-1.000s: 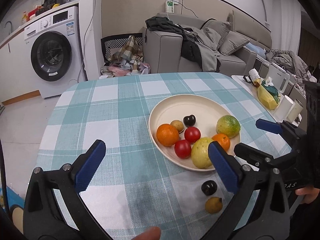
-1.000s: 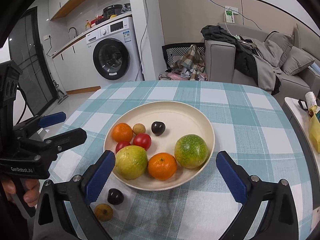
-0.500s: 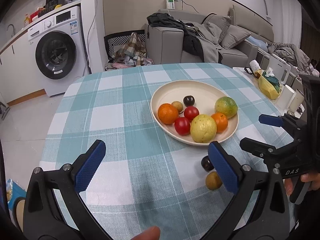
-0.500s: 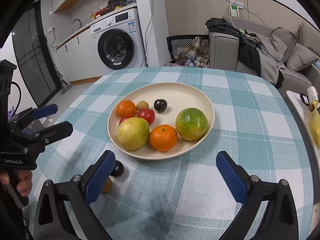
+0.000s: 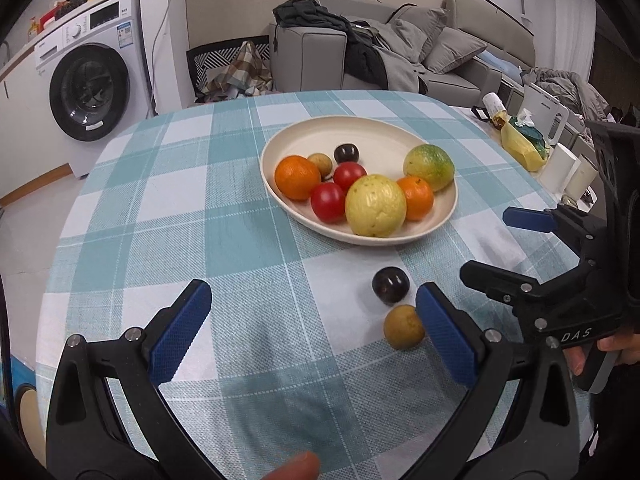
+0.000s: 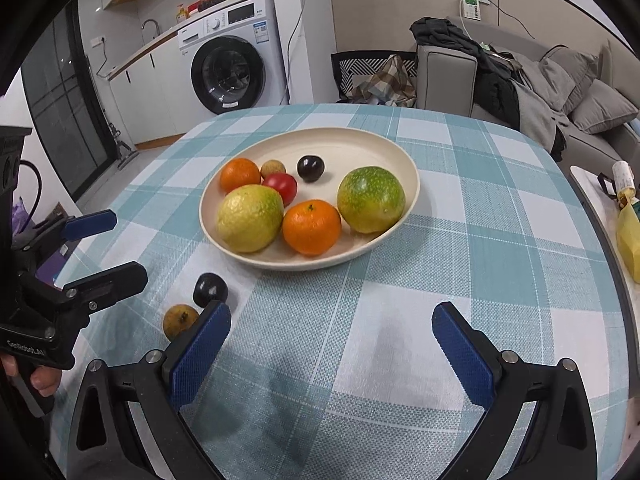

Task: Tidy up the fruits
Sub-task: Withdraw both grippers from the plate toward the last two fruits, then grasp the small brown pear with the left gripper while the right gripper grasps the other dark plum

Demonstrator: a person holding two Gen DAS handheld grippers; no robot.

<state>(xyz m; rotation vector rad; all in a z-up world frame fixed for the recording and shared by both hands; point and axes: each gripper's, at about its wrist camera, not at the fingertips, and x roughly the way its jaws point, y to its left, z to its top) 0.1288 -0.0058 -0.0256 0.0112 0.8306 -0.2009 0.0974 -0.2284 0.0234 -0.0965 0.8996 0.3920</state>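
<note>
A cream plate [image 5: 384,136] [image 6: 340,144] on the checked table holds several fruits: two oranges, two red tomatoes, a yellow fruit [image 5: 375,205], a green fruit [image 6: 370,199], a dark plum and a small brown fruit. Off the plate, on the cloth, lie a dark plum [image 5: 391,285] [image 6: 210,289] and a brown fruit [image 5: 404,327] [image 6: 180,321]. My left gripper [image 5: 316,332] is open and empty, its right finger beside the brown fruit. My right gripper [image 6: 332,352] is open and empty, its left finger by the plum.
A side table at the right holds a yellow bag [image 5: 520,144], a kettle and white cups. Beyond the table stand a washing machine [image 5: 92,88], a grey sofa [image 5: 400,56] with clothes and a chair with a plaid cloth.
Both grippers have pulled back from the plate toward the near table edge. The plate now looks farther away and the two loose fruits sit clear between the grippers.
</note>
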